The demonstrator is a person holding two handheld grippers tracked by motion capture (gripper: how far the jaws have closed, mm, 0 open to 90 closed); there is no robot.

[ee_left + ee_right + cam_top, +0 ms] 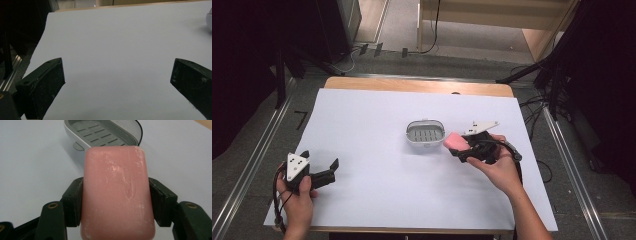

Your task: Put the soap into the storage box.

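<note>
A pink bar of soap is clamped between the two black jaws of my right gripper, which is shut on it. In the high view that gripper holds the soap just right of a white soap dish with a grey slotted insert. The dish lies close ahead of the soap, with nothing in it. My left gripper rests at the near left of the table, open, with only white paper between its jaws.
A large white sheet covers the wooden table. Metal rails run along both sides of the table. Cables lie on the floor at the back and right.
</note>
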